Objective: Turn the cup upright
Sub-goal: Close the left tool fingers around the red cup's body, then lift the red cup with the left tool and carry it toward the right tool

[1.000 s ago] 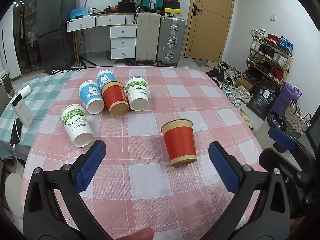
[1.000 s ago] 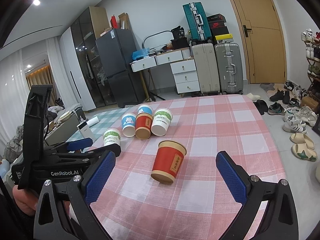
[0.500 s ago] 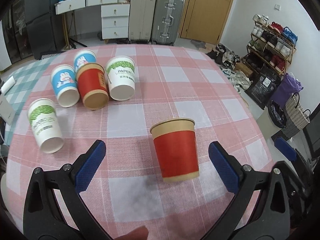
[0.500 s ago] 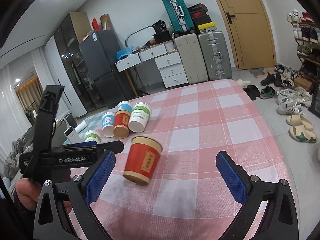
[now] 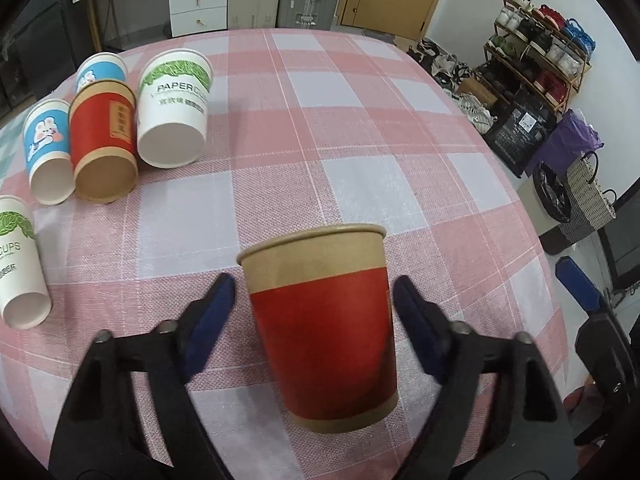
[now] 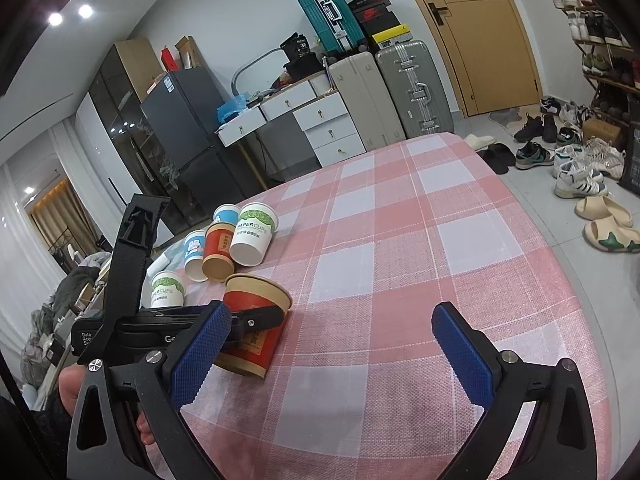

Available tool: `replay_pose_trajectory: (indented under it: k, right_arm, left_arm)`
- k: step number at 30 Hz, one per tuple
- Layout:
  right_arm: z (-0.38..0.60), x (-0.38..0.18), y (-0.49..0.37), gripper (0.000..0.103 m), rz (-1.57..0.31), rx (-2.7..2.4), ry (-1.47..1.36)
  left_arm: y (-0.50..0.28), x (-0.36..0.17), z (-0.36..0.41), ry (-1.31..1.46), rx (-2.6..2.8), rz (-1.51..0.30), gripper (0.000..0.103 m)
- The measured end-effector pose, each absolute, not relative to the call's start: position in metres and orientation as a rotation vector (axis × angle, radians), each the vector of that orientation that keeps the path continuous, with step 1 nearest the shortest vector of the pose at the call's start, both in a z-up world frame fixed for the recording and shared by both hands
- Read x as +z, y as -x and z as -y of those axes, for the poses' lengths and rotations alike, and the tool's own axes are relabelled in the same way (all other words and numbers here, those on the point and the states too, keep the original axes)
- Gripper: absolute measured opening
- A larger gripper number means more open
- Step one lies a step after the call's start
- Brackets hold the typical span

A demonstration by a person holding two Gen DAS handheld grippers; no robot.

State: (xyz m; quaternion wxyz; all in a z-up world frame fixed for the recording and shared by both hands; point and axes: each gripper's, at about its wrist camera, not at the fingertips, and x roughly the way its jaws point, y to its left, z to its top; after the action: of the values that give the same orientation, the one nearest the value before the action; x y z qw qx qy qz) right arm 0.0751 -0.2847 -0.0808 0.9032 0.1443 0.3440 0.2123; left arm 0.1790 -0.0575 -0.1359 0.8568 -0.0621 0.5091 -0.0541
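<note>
My left gripper [image 5: 314, 308] has its jaws open around the red paper cup [image 5: 326, 326], one blue pad on each side of the cup wall. A narrow gap shows at each pad in the left wrist view, so I cannot say they are pressing it. The cup [image 6: 253, 328] lies tipped on its side on the pink checked tablecloth [image 5: 360, 152], its kraft-brown rim pointing away from my left camera and its base toward me. From the right wrist view, the left gripper's black finger crosses in front of the cup's red wall.

My right gripper [image 6: 330, 344] is spread wide and holds nothing (only bare cloth lies between its blue pads); it sits to the right of the red cup.

Beyond the red cup, toward the far left of the table, five more paper cups lie on their sides: a white PAPERCUPS cup with green leaves [image 5: 174, 108], a second red cup [image 5: 103, 148] touching it, a blue rabbit cup [image 5: 47, 148], another blue cup [image 5: 102, 72] behind those, and a second white leaf-print cup [image 5: 18, 272] nearer me.

Past the table stand two silver suitcases [image 6: 390, 92] and a wooden door [image 6: 486, 36].
</note>
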Motion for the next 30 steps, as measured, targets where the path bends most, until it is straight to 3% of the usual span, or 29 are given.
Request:
replay_pose_trajectory:
  k: [10, 21, 30]
  right_arm:
    - [0.274, -0.069, -0.058, 0.102, -0.691, 0.465, -0.269]
    - [0.233, -0.041, -0.016, 0.102, -0.672, 0.539, -0.204]
    - [0.198, -0.027, 0.027, 0.102, -0.651, 0.611, -0.131]
  left_arm:
    - [-0.161, -0.109, 0.049, 0.172, -0.149, -1.026, 0.065]
    - [-0.068, -0.050, -0.003, 0.191, -0.117, -0.956, 0.065]
    - [0.013, -0.053, -0.044, 0.214, -0.051, -0.961, 0.065]
